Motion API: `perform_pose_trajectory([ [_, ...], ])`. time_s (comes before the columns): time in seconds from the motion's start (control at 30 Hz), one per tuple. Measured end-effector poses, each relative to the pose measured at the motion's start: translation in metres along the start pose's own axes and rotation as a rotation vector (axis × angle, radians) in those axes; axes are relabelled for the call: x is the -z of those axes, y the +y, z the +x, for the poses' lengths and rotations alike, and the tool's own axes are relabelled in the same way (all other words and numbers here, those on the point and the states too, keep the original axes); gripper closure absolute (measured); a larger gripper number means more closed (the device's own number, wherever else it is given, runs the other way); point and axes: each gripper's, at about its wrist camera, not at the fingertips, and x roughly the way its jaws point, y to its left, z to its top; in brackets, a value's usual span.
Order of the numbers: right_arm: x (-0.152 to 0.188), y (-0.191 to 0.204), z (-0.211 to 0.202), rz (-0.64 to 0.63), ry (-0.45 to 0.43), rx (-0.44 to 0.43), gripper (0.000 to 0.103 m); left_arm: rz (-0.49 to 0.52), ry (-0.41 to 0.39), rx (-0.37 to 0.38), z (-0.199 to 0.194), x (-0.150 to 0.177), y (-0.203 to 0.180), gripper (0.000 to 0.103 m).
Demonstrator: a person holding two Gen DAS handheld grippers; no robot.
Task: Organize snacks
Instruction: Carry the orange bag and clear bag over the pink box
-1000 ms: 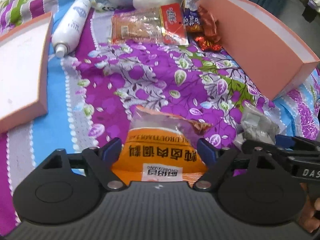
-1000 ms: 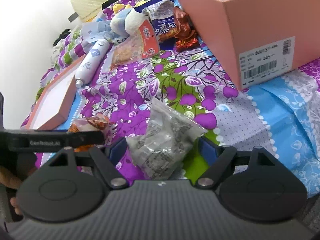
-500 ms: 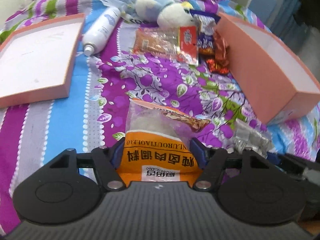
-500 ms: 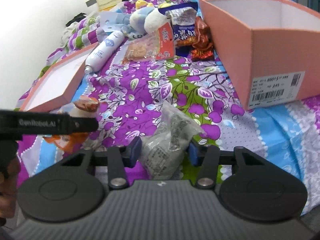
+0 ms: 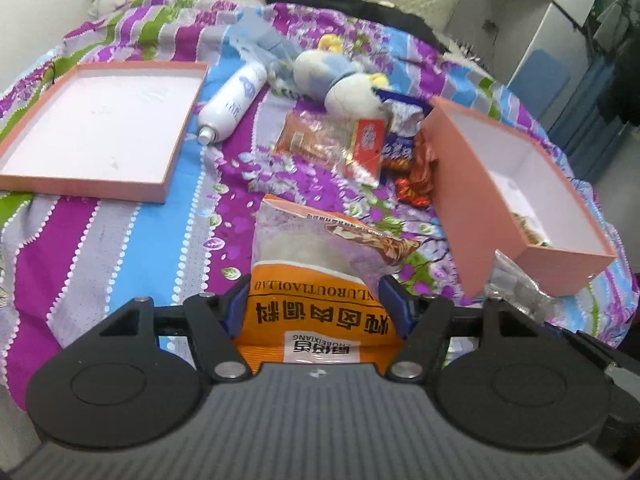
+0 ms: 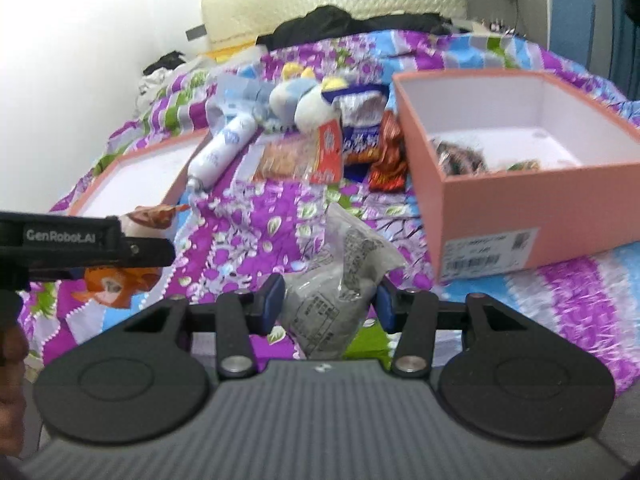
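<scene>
My left gripper (image 5: 316,304) is shut on an orange seasoning packet (image 5: 320,280) and holds it above the bedspread; the packet also shows in the right wrist view (image 6: 120,276). My right gripper (image 6: 328,304) is shut on a grey clear-wrapped snack bag (image 6: 340,280), also lifted; the bag also shows in the left wrist view (image 5: 516,284). The open pink box (image 5: 472,200) lies to the right and holds a few snacks (image 6: 460,156). More snack packets (image 5: 344,140) lie in a pile left of the box (image 6: 532,196).
The pink box lid (image 5: 100,124) lies upturned at the left. A white spray bottle (image 5: 232,100) and a plush toy (image 5: 340,80) lie at the back of the floral bedspread (image 5: 120,240). Dark clothes and a headboard are behind.
Both grippers have risen and tilted up with their packets. The open pink box's inside has come into view.
</scene>
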Motion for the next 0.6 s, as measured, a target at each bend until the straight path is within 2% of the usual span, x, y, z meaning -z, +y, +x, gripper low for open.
perform_pose_trajectory([
  [0.27, -0.015, 0.004, -0.049, -0.007, -0.056, -0.003, 0.053, 0.013, -0.078, 0.041, -0.056, 0.002, -0.02, 0.032],
  [0.43, -0.021, 0.004, -0.069, -0.013, -0.074, -0.018, 0.053, 0.016, -0.087, 0.071, -0.073, 0.009, -0.032, 0.032],
  [0.6, -0.023, -0.003, -0.084, -0.006, -0.094, 0.003, 0.053, 0.018, -0.096, 0.1, -0.082, 0.01, -0.041, 0.032],
])
